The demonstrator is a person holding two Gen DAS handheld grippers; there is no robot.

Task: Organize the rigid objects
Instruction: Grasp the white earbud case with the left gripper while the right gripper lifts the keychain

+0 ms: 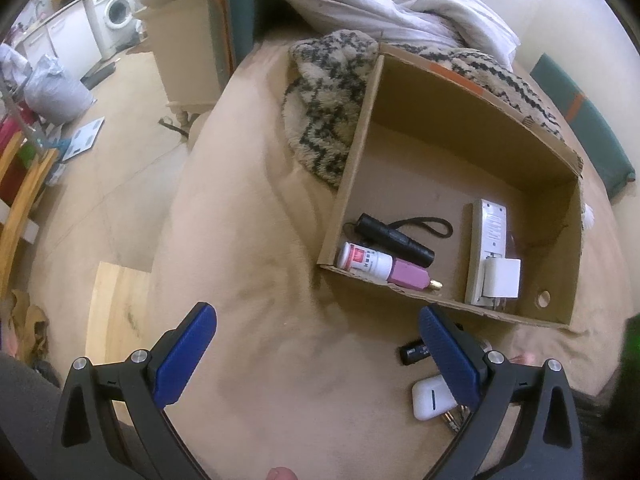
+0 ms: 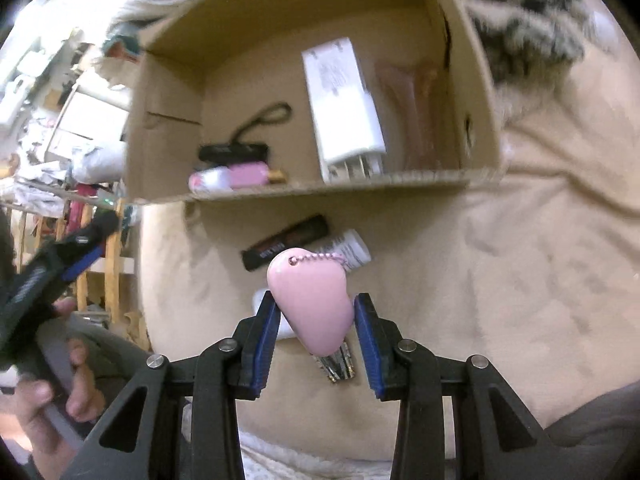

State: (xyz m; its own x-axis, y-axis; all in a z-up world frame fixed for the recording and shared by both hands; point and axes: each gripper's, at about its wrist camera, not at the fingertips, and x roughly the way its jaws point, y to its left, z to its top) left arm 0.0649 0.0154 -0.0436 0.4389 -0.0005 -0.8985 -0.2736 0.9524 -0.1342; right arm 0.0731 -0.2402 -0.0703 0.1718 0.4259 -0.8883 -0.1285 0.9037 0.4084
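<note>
Nearest you, your right gripper [image 2: 316, 322] had its blue pads closed on a pink keychain fob [image 2: 310, 302], a small bead chain at its top and what looked like keys [image 2: 338, 364] hanging below — so that piece was in hand, over the beige blanket [image 2: 520, 280] and not yet in the box. Your left gripper [image 1: 316, 354] stood wide open with nothing between its fingers, held over bare blanket on the near side of the box.

Just beyond, still loose on the blanket: a white earbud case [image 1: 430, 396], a black tube-shaped item [image 2: 286, 242] and a white labelled tube [image 2: 346, 250] beside it (three things left, as far as I could tell).

Farther on, the cardboard box [image 1: 460, 120] already held a black flashlight [image 1: 394, 238] with its wrist strap, a white-and-pink bottle [image 1: 374, 264], a white remote [image 1: 486, 248] and a white charger plug [image 1: 502, 278]; a pinkish thing by the far wall was too blurred to name.

By my reckoning you were past halfway — four or so pieces stowed, one in the grip.
</note>
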